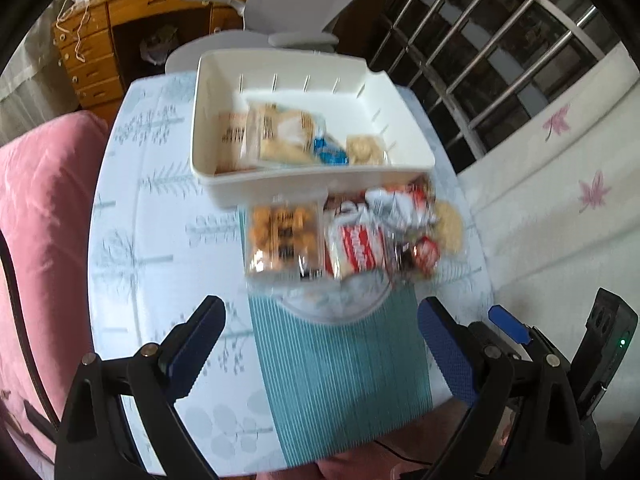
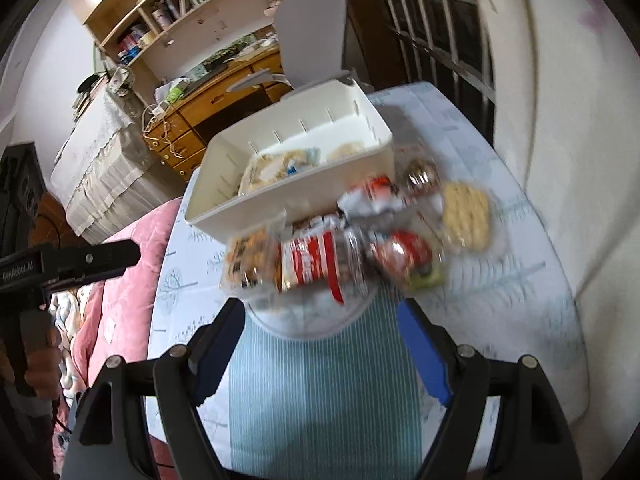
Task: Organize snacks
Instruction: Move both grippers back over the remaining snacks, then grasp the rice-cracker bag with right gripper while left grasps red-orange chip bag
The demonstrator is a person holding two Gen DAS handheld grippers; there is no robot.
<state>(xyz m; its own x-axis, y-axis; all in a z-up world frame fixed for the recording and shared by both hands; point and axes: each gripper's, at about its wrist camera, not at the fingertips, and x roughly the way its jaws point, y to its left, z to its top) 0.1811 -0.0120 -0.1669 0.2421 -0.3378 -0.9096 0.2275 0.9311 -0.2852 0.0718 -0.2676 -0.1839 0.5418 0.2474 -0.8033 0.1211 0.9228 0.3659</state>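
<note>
Both grippers, left [image 1: 322, 334] and right [image 2: 322, 334], hung spread and unladen; wrapped snacks [image 1: 344, 240] awaited the white plastic bin [image 1: 304, 186].

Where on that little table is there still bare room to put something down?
The white bin has bare floor in its far half, behind the packets. The tablecloth left of the snack pile is bare, and so is the striped mat toward the grippers. Between bin and plate, it is crowded.
</note>
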